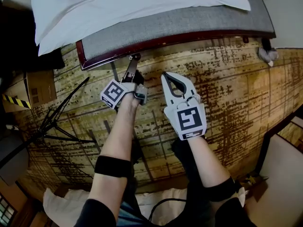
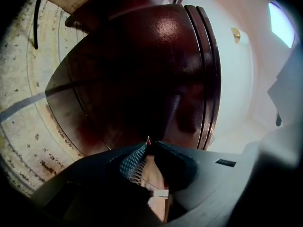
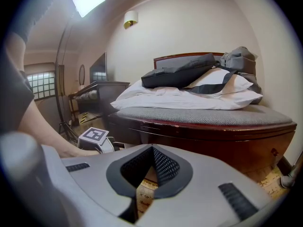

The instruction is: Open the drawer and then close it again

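The dark red wooden front of the bed base [image 2: 142, 70] fills the left gripper view; in the head view it is the red rim [image 1: 165, 40] under the grey mattress. My left gripper [image 1: 133, 59] reaches level against this front. Its tips [image 2: 148, 142] are pinched together on a small reddish pull that barely shows between them. My right gripper [image 1: 171, 76] hangs shut and empty over the patterned carpet, a short way right of the left one. In the right gripper view its jaws [image 3: 151, 148] meet, and the left gripper's marker cube [image 3: 96, 136] shows at the left.
White bedding [image 1: 118, 4] and dark bags [image 3: 180, 72] lie on the bed. A black tripod [image 1: 61, 122] and a cardboard box [image 1: 35, 86] stand on the carpet at left. Dark furniture [image 1: 284, 126] edges the right. A pale object [image 1: 267, 55] lies by the bed's right corner.
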The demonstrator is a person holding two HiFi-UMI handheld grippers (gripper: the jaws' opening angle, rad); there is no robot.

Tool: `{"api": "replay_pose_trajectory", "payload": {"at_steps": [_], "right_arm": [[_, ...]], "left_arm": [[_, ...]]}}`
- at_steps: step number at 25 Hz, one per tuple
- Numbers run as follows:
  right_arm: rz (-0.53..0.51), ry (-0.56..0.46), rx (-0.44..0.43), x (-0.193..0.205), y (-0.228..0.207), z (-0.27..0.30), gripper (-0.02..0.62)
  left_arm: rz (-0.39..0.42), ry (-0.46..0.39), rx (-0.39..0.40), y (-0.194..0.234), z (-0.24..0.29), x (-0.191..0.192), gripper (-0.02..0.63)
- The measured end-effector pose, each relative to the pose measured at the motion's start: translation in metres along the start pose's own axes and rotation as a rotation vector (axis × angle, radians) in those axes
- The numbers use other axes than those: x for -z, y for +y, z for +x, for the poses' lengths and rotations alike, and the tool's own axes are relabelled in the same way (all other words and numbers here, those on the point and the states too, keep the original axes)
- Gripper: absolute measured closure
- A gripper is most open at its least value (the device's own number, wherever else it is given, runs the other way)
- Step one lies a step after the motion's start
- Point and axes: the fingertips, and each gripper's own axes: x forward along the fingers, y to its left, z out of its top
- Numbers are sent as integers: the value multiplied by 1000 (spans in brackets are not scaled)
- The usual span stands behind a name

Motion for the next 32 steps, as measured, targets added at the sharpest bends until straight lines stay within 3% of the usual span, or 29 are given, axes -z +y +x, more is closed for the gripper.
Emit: {"api": "replay_pose_trajectory", "payload": {"at_steps": [11,27,32], "right_arm": [[13,-7,8,-7,-3,-21,592],[40,40,29,-4,3,-80,592],[49,54,36,5,6,-96,592]], "left_arm": [[-27,9,-25,2,-20,17,565],[-105,47,-141,14,-119,96,560],[-166,46,-158,15,-150,124,558]]}}
